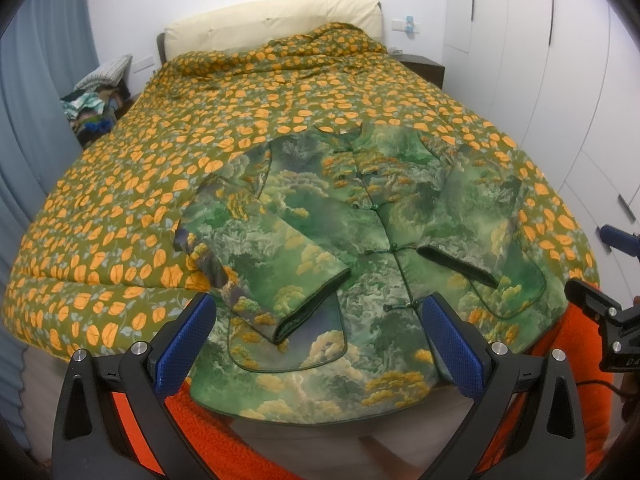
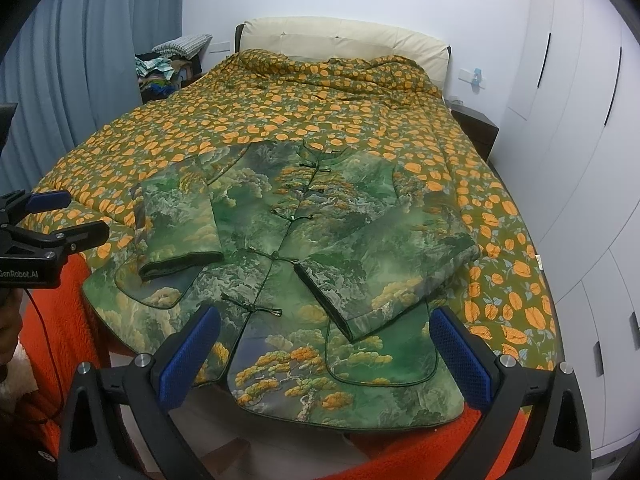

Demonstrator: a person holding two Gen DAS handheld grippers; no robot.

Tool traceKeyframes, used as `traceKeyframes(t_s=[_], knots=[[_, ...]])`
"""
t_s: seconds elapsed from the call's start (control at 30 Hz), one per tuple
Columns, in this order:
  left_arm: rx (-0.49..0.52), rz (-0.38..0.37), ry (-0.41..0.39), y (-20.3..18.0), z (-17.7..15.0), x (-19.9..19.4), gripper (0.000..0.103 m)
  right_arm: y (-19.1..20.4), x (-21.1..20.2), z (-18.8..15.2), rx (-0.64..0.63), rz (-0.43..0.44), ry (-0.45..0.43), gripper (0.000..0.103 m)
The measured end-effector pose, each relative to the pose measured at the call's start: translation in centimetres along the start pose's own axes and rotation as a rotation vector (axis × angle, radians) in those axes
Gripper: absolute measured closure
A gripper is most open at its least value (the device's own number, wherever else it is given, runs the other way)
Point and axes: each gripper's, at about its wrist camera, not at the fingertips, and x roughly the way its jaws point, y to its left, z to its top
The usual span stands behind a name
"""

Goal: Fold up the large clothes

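Lying ahead of each wide-open, empty hand-held gripper (image 1: 318, 340) (image 2: 326, 354) — the jacket (image 1: 360, 240), sleeves folded in.

- We see a home bedroom: a bed (image 2: 500, 216) with a cream headboard (image 2: 344, 38).
- Beside the bed stand white wardrobes (image 2: 568, 128), blue curtains (image 2: 100, 52) and a nightstand (image 2: 478, 128).

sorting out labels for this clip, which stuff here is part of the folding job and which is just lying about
Part of the job:
- green jacket, laid flat, both sleeves folded in across the front
- left gripper, open, holding nothing
- right gripper, open, holding nothing

Just lying about:
- orange-patterned quilt under the jacket
- clothes pile beside the bed
- nightstand
- wardrobe
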Motion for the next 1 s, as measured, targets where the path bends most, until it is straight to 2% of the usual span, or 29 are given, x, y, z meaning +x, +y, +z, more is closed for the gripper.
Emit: traceKeyframes(t_s=[0.73,1.0], knots=[[0.001,0.003,0.003,0.1,-0.2,-0.1,0.000,0.2,0.2,-0.6,-0.004,-0.004,0.005,0.000],[-0.001,0.006,0.011,0.8,-0.8,0.0,0.000,-0.9,0.7,-0.7,0.004,-0.020,0.011,0.000]])
